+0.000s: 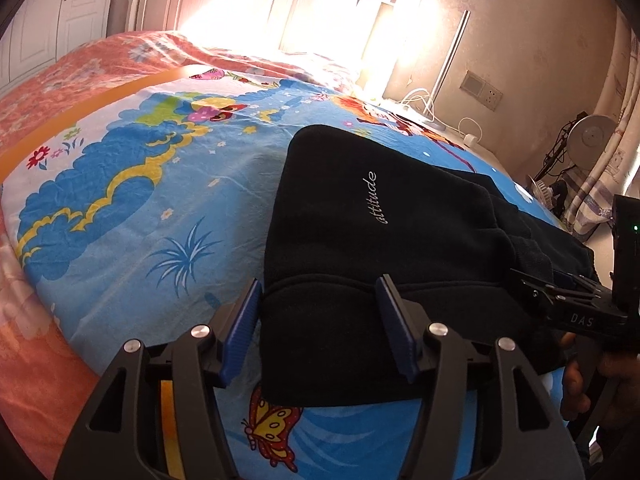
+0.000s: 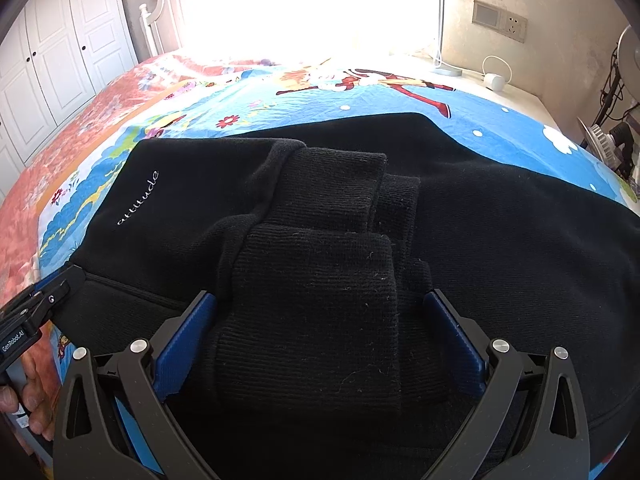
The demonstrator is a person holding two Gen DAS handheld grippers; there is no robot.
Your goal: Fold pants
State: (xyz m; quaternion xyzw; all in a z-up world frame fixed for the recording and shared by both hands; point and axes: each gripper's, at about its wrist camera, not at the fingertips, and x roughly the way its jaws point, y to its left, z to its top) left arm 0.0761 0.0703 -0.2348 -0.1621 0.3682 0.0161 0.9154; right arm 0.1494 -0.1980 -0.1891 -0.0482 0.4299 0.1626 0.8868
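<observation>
— Blue pads of the left gripper (image 1: 320, 292) sit nearest; how do they stand?
— Apart, straddling the near edge of the black pants (image 1: 372, 240), not pressing on the cloth.
— And the right gripper (image 2: 320, 312)?
— Spread wide either side of the ribbed cuffs (image 2: 316, 280); its pads look clear of the fabric too.
— Where are the pants?
— Folded on the blue cartoon bedsheet (image 1: 132, 216); white lettering (image 1: 378, 198) faces up; a hand (image 2: 34, 392) holds the left tool.
</observation>
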